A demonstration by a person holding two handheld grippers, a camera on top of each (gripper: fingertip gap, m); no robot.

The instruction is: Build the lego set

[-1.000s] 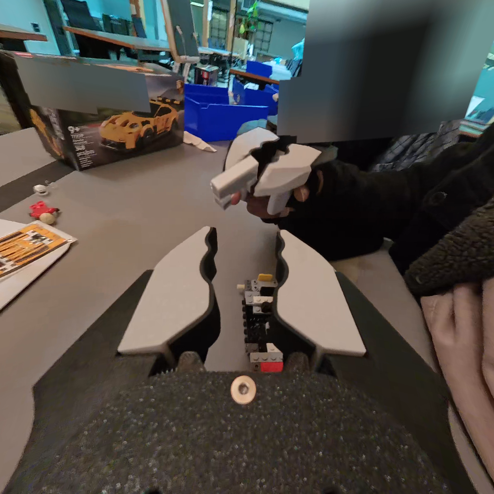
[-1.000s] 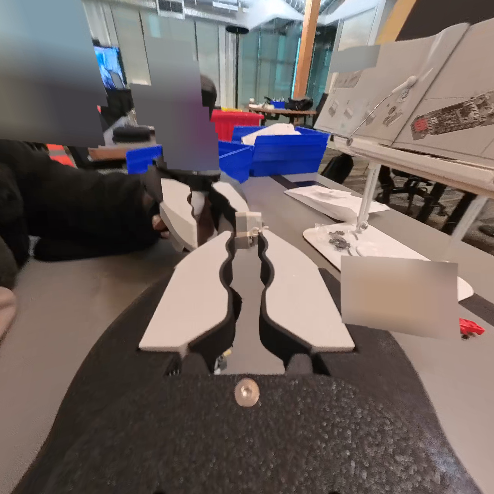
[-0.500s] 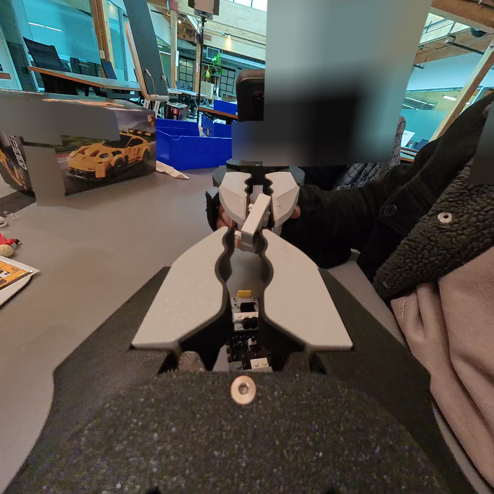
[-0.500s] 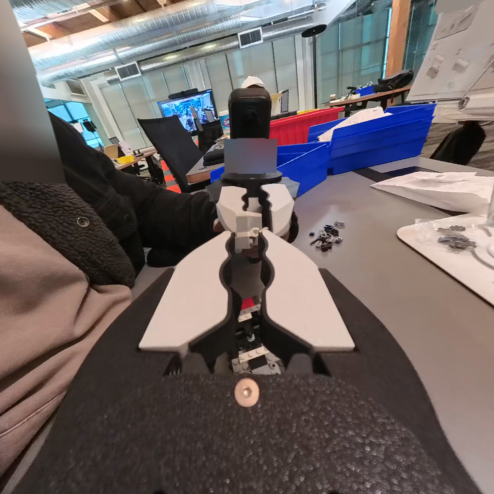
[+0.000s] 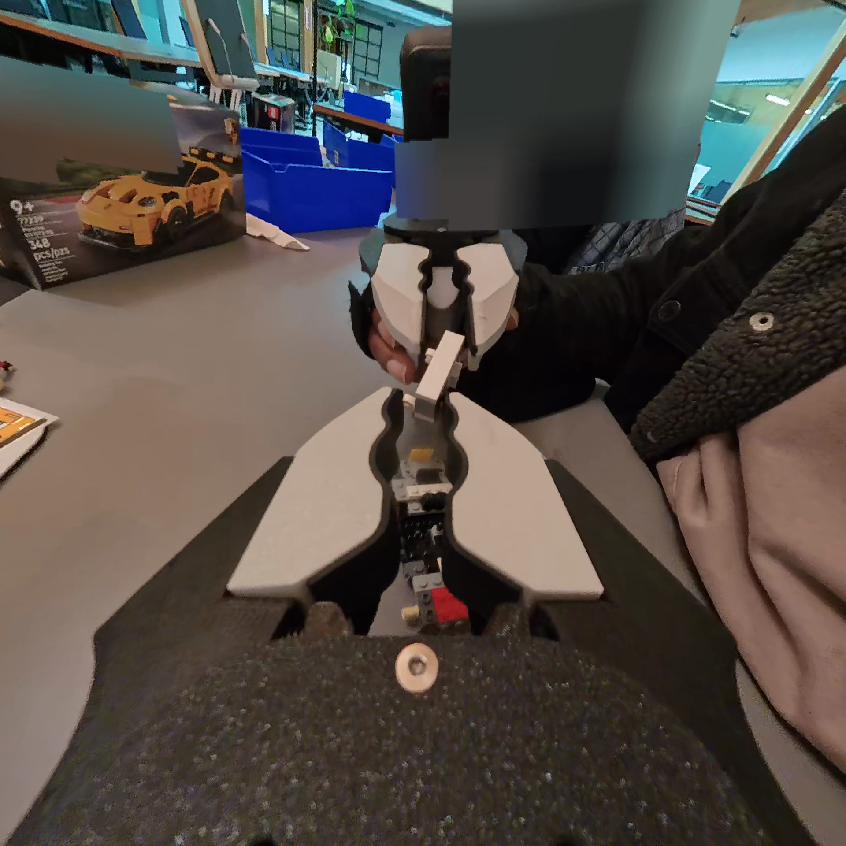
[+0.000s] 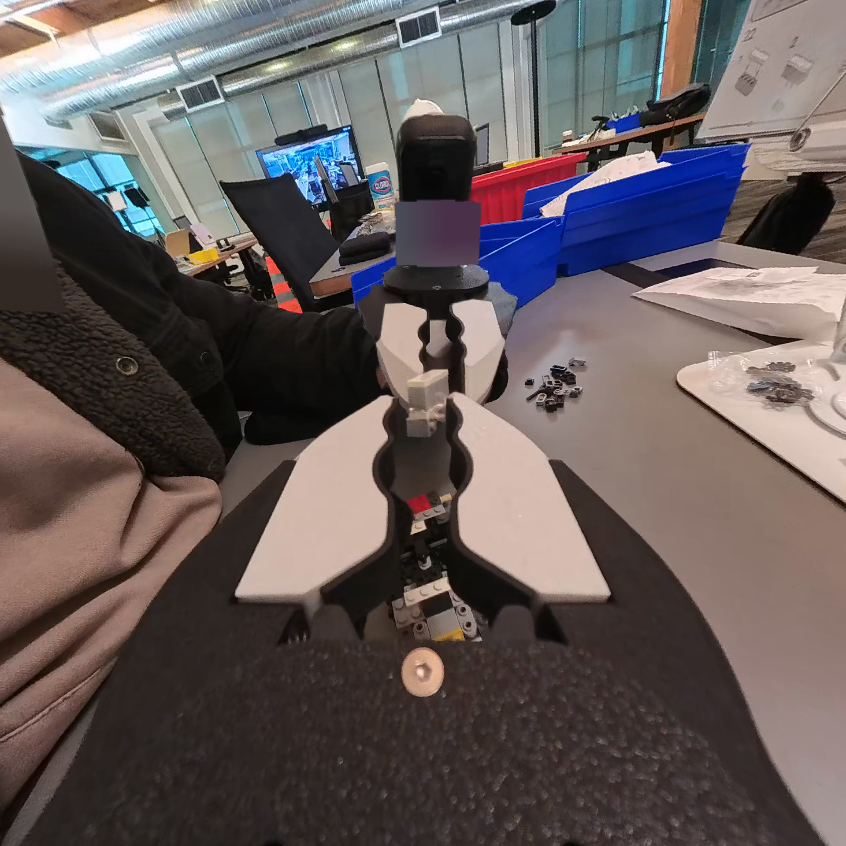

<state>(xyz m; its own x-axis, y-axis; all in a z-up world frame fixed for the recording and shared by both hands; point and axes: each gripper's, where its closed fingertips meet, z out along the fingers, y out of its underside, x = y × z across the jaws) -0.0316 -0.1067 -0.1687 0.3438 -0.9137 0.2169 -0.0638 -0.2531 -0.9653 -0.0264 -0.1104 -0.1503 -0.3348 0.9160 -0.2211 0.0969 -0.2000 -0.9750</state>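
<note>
A grey surface was spread under everything, with a wide bare stretch seen in the left wrist view between the grippers and the set's box standing toward its far edge. Blue bins were lined along the far side, and a white tray was set at the right edge of the right wrist view. On the person's side, room was narrowed by dark sleeves and a tan garment lying close beside both tools.

The 2 grippers were held tip to tip above the surface, facing each other. The right gripper was seen with its jaws clenched on a light grey brick, which was tilted out from the tips. The left gripper was drawn to a narrow gap around that brick's lower end; whether it was actually pinched there cannot be told.

The partly built model, a long strip of black, grey, red and yellow parts, was laid flat on the surface directly beneath both pairs of jaws, apart from the brick.

A small heap of loose dark pieces was scattered between the model and the tray, well clear of either.
</note>
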